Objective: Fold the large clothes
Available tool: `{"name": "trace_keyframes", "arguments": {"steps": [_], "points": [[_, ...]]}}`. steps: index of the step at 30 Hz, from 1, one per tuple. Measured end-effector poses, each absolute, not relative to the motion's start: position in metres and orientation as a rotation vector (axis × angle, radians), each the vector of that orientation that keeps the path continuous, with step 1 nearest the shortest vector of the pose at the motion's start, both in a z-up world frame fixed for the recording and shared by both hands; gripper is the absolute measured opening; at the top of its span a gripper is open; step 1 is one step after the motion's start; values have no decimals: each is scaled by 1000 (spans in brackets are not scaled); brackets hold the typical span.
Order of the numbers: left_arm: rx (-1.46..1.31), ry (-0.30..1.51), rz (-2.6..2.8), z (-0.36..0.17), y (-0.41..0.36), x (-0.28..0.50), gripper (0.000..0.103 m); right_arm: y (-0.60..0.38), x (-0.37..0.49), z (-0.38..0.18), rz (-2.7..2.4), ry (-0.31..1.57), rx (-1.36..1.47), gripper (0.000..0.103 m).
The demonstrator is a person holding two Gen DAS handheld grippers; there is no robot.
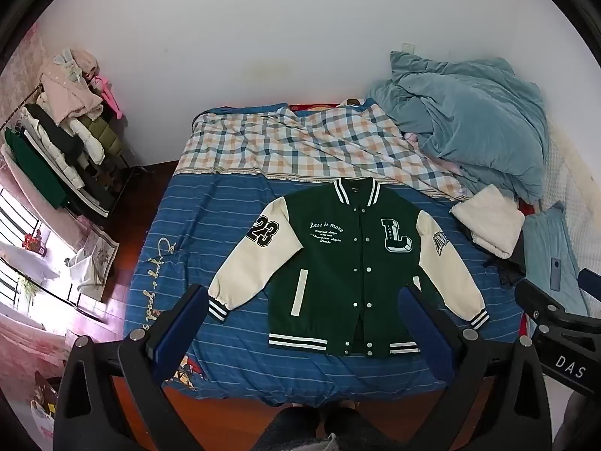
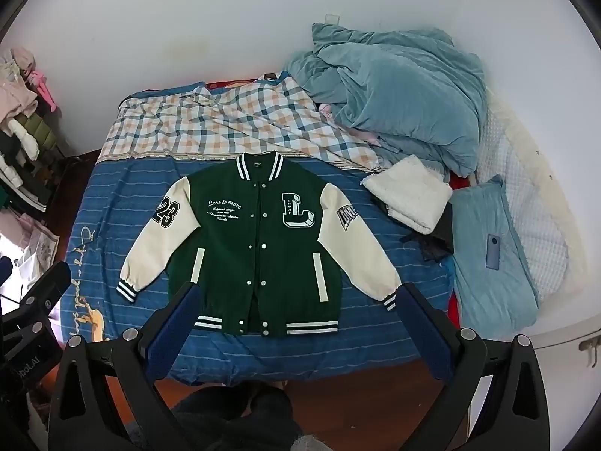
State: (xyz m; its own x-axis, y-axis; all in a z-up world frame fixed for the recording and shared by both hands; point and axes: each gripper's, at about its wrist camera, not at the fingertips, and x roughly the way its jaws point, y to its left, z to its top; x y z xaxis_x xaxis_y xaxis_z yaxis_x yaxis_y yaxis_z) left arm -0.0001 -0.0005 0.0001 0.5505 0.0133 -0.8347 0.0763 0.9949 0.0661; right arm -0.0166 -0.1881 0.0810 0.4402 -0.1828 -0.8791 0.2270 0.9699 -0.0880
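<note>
A green varsity jacket [image 1: 338, 263] with cream sleeves lies flat, front up and snapped shut, on the blue striped bed cover [image 1: 233, 233]. Both sleeves are spread out and down. It also shows in the right wrist view [image 2: 259, 248]. My left gripper [image 1: 302, 297] is open and empty, held well above the jacket's hem. My right gripper [image 2: 296, 293] is open and empty, also above the hem. The right gripper's body [image 1: 556, 323] shows at the right edge of the left wrist view.
A rumpled light-blue duvet [image 2: 398, 94] and a plaid sheet [image 2: 225, 124] lie at the bed's far end. A folded white fleece [image 2: 409, 195] and a phone [image 2: 493, 251] on a blue pillow lie right of the jacket. A clothes rack [image 1: 64, 143] stands left.
</note>
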Motion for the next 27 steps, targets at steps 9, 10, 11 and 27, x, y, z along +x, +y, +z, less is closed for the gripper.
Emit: {"name": "trace_keyframes", "arguments": {"steps": [9, 10, 11, 27], "points": [[88, 988, -42, 0, 0, 0, 103, -186, -15, 81, -241, 1087, 47, 103], [87, 988, -43, 0, 0, 0, 103, -189, -15, 80, -254, 1085, 47, 103], [87, 988, -42, -1, 0, 0, 103, -189, -15, 80, -253, 1085, 46, 103], [85, 989, -38, 3, 14, 3, 103, -170, -9, 82, -246, 1084, 48, 103]]}}
